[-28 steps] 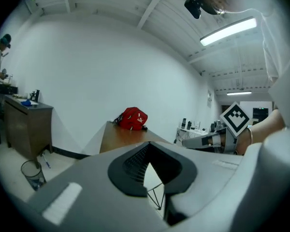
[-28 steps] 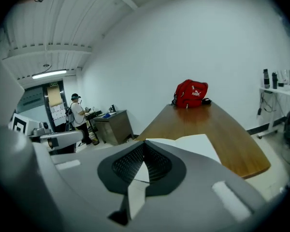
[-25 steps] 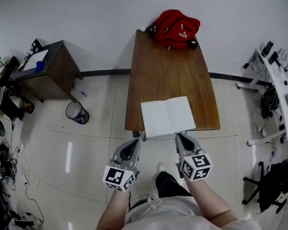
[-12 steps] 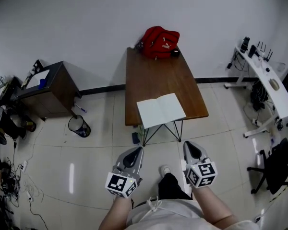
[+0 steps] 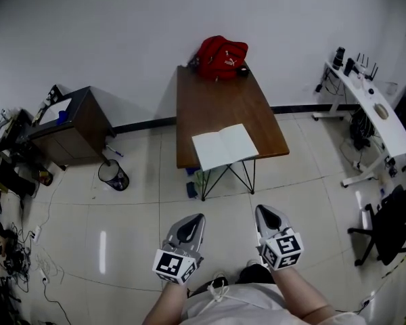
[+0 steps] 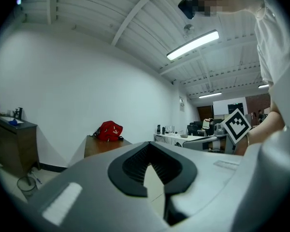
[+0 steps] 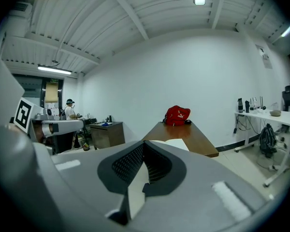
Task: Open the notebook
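Observation:
The notebook (image 5: 224, 147) lies open with white pages up, at the front edge of the brown table (image 5: 216, 93). A red bag (image 5: 220, 57) sits at the table's far end. My left gripper (image 5: 193, 220) and right gripper (image 5: 265, 212) hang side by side over the floor, well short of the table, both shut and holding nothing. The right gripper view shows the open notebook (image 7: 171, 143) and the red bag (image 7: 178, 116) beyond the closed right gripper (image 7: 142, 166). In the left gripper view the left gripper (image 6: 152, 166) points level, with the red bag (image 6: 108, 131) far off.
A dark side cabinet (image 5: 68, 117) and a waste bin (image 5: 114, 177) stand left of the table. A white desk (image 5: 372, 110) with small devices and an office chair (image 5: 386, 229) are on the right. Cables (image 5: 7, 249) trail along the left floor.
Both grippers have drawn back from the notebook's near edge. The table now sits farther off with its legs in view. The notebook stays open.

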The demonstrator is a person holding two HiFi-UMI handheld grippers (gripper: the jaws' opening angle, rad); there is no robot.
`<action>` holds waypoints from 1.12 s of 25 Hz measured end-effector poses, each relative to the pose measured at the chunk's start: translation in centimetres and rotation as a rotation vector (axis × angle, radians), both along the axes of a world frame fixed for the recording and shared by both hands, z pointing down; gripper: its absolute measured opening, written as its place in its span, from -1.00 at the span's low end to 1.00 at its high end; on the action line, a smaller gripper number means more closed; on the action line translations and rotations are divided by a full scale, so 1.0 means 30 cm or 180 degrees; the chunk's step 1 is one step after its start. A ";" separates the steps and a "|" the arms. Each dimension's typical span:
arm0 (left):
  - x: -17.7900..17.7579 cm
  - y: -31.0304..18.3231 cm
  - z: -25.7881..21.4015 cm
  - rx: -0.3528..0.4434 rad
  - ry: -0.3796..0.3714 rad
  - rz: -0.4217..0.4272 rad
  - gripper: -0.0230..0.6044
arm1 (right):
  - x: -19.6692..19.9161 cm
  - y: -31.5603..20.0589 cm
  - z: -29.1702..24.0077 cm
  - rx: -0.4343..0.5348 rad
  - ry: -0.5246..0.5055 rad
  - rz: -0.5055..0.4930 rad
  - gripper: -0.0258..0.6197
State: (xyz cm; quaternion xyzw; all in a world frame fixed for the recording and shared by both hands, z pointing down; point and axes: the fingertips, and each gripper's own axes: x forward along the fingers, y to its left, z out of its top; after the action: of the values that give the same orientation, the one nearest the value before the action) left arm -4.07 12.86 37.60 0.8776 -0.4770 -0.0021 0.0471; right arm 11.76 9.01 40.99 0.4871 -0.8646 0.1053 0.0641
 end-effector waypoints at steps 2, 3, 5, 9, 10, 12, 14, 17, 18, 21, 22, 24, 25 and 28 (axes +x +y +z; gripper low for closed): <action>0.002 -0.006 -0.012 0.0016 0.0038 -0.0066 -0.91 | 0.002 -0.001 -0.014 0.0024 0.0017 -0.0044 -0.89; 0.007 -0.010 -0.019 0.0027 0.0062 -0.0097 -0.91 | 0.004 -0.003 -0.021 0.0039 0.0025 -0.0072 -0.90; 0.020 -0.017 -0.029 0.0043 0.0101 -0.0147 -0.91 | 0.010 -0.008 -0.033 0.0073 0.0042 -0.0140 -0.89; 0.052 -0.010 -0.028 0.0018 0.0129 -0.0220 -0.91 | 0.028 0.008 -0.028 0.0068 0.0094 -0.0296 -0.90; 0.058 -0.010 -0.032 0.0024 0.0133 -0.0243 -0.91 | 0.033 0.012 -0.028 0.0066 0.0104 -0.0335 -0.90; 0.071 -0.013 -0.045 0.0055 0.0140 -0.0274 -0.91 | 0.042 0.013 -0.040 0.0113 0.0131 -0.0398 -0.90; 0.086 -0.015 -0.054 0.0082 0.0122 -0.0280 -0.91 | 0.051 0.007 -0.055 0.0159 0.0132 -0.0432 -0.90; 0.110 -0.015 -0.043 0.0042 0.0101 -0.0271 -0.91 | 0.061 0.000 -0.062 0.0162 0.0117 -0.0465 -0.90; 0.120 -0.013 -0.035 0.0016 0.0093 -0.0263 -0.91 | 0.064 0.000 -0.063 0.0163 0.0119 -0.0477 -0.90; 0.143 -0.006 -0.027 0.0003 0.0071 -0.0232 -0.91 | 0.063 0.006 -0.066 0.0172 0.0123 -0.0519 -0.90; 0.144 -0.006 -0.029 0.0013 0.0067 -0.0230 -0.91 | 0.062 0.004 -0.069 0.0181 0.0122 -0.0529 -0.89; 0.138 -0.009 -0.036 0.0036 0.0068 -0.0254 -0.91 | 0.064 -0.003 -0.076 0.0200 0.0124 -0.0540 -0.90; 0.134 -0.010 -0.040 0.0045 0.0073 -0.0274 -0.91 | 0.066 -0.005 -0.079 0.0206 0.0124 -0.0542 -0.90; 0.127 -0.007 -0.044 0.0046 0.0090 -0.0318 -0.91 | 0.080 -0.003 -0.084 0.0212 0.0114 -0.0534 -0.90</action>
State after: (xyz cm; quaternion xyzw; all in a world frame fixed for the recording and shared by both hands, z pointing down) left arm -0.25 12.65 36.30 0.8529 -0.5195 -0.0203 0.0473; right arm 14.17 8.91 38.47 0.4167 -0.9041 0.0620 0.0719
